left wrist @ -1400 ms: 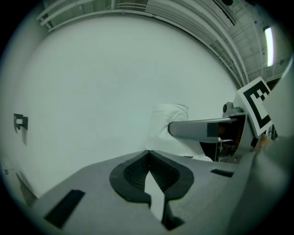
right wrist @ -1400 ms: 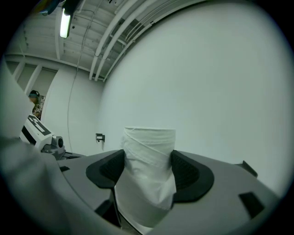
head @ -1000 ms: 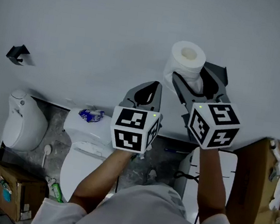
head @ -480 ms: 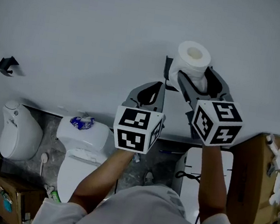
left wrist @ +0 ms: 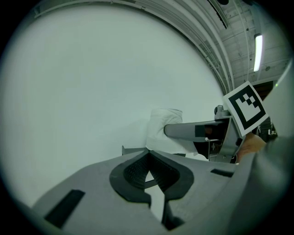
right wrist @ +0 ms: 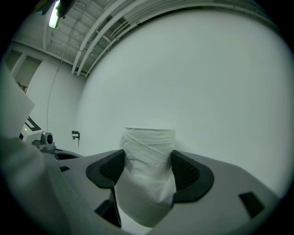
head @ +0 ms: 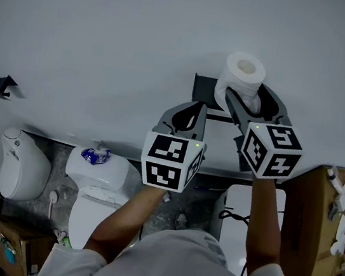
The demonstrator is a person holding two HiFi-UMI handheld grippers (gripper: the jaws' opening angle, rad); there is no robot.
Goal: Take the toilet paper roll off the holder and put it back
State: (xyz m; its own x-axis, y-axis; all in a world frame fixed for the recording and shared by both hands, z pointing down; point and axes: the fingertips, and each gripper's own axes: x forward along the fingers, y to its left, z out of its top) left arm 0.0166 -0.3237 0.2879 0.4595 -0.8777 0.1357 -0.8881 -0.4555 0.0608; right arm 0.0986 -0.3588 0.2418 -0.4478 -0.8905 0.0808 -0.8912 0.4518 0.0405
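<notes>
Over the last second my right gripper (head: 246, 95), clamped on the toilet paper roll (head: 243, 71), has brought it up just beside the black holder (head: 200, 88) on the wall (head: 110, 41), so re-hanging looks close, while my left gripper (head: 188, 112) hangs closed and empty.

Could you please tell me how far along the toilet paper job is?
Done: the roll seems off the wall holder. In hand: the right tool clamps it just beside the holder; the left tool is shut, empty. Left: seating it back, releasing.
</notes>
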